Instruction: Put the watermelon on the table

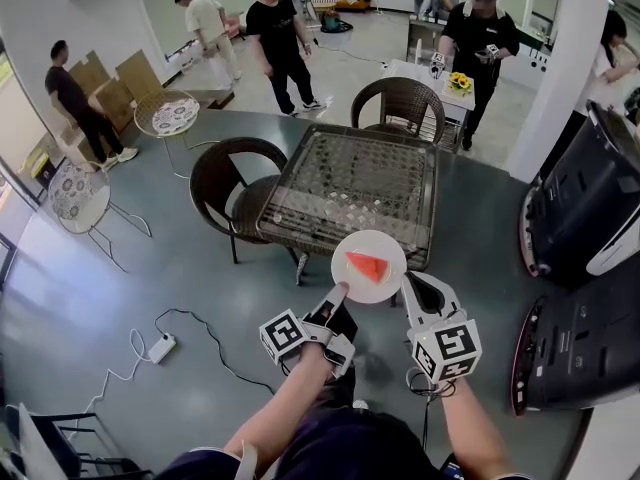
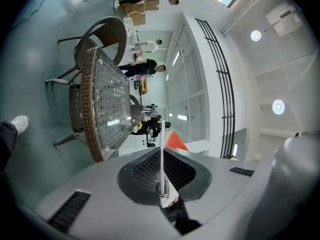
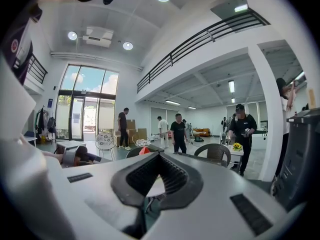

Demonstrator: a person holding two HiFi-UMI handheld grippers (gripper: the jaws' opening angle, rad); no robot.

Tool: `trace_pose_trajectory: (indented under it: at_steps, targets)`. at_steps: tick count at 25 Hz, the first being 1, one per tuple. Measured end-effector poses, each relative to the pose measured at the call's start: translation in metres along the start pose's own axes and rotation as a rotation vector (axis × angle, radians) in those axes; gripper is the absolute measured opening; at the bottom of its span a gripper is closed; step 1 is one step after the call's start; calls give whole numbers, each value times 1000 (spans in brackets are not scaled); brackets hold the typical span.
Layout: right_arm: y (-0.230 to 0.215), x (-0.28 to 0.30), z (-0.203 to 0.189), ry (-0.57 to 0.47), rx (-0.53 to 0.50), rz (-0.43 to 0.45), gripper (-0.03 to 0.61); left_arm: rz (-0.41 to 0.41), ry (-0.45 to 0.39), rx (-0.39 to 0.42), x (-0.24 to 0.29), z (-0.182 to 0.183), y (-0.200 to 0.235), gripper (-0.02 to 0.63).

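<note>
A red watermelon slice [image 1: 366, 266] lies on a round white plate [image 1: 388, 246], held in the air just over the near edge of the wicker table with a glass top [image 1: 350, 173]. My left gripper [image 1: 338, 290] is shut on the plate's near-left rim. My right gripper [image 1: 406, 280] is shut on its right rim. In the left gripper view the plate [image 2: 161, 149] shows edge-on between the jaws, with the watermelon [image 2: 176, 141] beyond it. In the right gripper view the plate [image 3: 155, 186] sits between the jaws, and the slice's red tip [image 3: 144, 150] peeks above.
A dark wicker chair [image 1: 232, 180] stands left of the table and another [image 1: 398, 96] behind it. A power strip with cable [image 1: 160, 347] lies on the floor at left. Black machines [image 1: 585, 218] crowd the right side. Several people stand at the back.
</note>
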State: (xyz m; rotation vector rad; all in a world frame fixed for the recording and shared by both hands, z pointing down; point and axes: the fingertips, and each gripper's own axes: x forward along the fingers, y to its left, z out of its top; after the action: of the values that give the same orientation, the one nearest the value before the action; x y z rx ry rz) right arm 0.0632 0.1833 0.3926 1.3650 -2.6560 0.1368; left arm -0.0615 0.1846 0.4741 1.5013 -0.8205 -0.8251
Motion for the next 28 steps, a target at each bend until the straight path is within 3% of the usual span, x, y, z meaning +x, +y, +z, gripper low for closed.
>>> trace_pose_trajectory:
  at_steps: [19, 28]
  targets:
    - [-78, 158, 12, 59, 31, -54, 2, 63, 74, -55, 137, 109, 41, 15]
    - [-106, 231, 27, 70, 22, -104, 2, 79, 130, -35, 191, 164, 60, 15]
